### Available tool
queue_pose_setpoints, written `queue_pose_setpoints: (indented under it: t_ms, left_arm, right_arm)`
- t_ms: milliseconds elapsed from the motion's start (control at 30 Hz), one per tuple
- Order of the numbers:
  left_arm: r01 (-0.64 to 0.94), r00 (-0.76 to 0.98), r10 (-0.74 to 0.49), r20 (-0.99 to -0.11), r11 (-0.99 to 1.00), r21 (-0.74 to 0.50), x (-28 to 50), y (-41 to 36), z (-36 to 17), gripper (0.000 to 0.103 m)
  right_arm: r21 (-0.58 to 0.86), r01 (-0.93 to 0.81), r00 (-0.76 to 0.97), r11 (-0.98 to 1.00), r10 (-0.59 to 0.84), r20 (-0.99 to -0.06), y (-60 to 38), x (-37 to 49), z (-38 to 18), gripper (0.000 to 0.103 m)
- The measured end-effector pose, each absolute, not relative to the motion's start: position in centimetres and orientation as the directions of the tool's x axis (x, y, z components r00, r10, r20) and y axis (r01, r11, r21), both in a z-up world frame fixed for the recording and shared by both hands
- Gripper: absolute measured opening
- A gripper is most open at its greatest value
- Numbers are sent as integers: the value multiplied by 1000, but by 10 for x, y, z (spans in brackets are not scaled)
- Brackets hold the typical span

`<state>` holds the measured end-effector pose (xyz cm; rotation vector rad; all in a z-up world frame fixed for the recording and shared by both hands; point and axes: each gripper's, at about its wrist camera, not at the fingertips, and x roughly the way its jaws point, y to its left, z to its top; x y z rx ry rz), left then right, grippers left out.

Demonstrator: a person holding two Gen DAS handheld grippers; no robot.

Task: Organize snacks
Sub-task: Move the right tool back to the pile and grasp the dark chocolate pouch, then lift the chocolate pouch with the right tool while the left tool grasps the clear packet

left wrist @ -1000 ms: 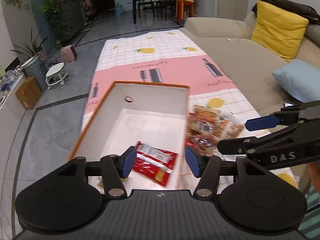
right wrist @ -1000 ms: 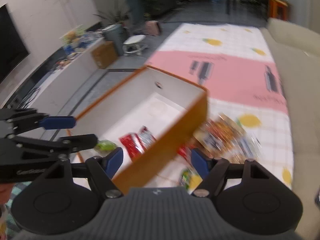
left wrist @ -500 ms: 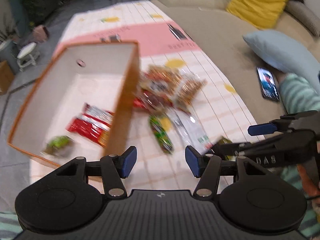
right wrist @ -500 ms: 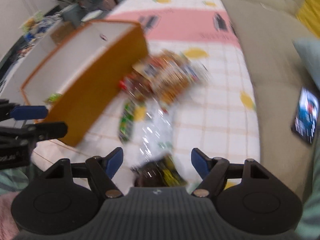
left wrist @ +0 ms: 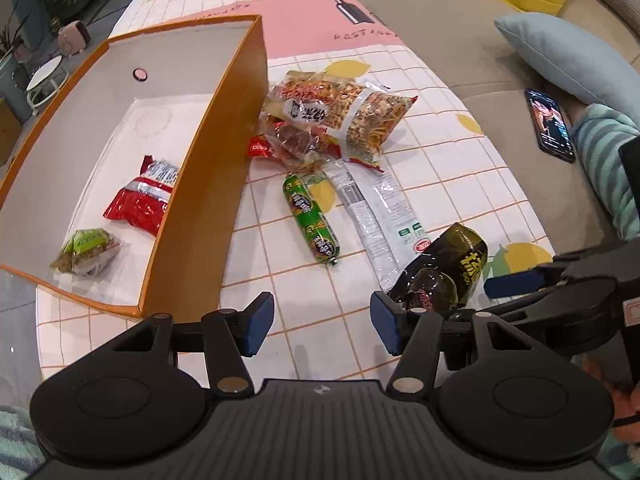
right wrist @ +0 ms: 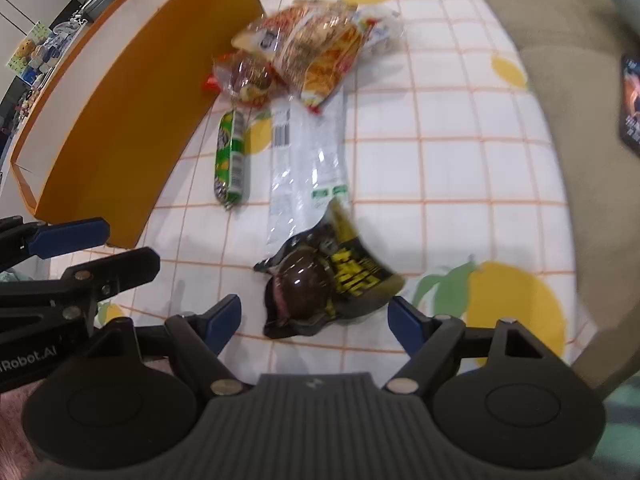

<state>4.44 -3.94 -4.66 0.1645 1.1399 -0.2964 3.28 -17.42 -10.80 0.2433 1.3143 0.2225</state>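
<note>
An orange box (left wrist: pixel 200 216) with a white inside holds a red packet (left wrist: pixel 140 200) and a small green packet (left wrist: pixel 86 254). Loose snacks lie right of it: a pile of noodle bags (left wrist: pixel 340 116), a green sausage stick (left wrist: pixel 312 220), a clear white packet (left wrist: pixel 376 220) and a black packet (left wrist: pixel 440 272). My left gripper (left wrist: pixel 322 326) is open and empty above the cloth by the box's near corner. My right gripper (right wrist: pixel 316 322) is open with the black packet (right wrist: pixel 324 284) lying between its fingers.
The checked lemon tablecloth (left wrist: pixel 440 176) covers the table. A beige sofa (left wrist: pixel 460 40) runs along the right with a blue cushion (left wrist: pixel 568 60) and a phone (left wrist: pixel 550 124). The box (right wrist: pixel 120 112) stands left of the snacks in the right wrist view.
Both grippers have pulled back from over the box and swung right and down towards the loose snacks. The black packet now lies between the right gripper's open fingers.
</note>
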Motion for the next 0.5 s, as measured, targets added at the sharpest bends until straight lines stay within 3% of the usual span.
queue_pose_setpoints:
  t_ms: [200, 300, 500]
  left_arm:
    - [302, 378, -150, -914, 953, -32, 46, -37, -50, 66]
    - [296, 373, -150, -916, 954, -36, 47, -37, -52, 66]
    - [295, 366, -152, -918, 955, -40, 48, -37, -54, 66]
  right_arm:
    - [330, 36, 261, 943, 310, -914, -177, 43, -116, 74]
    - [311, 29, 273, 950, 292, -917, -176, 48, -117, 59]
    - [301, 25, 278, 953, 282, -918, -177, 55, -120, 62]
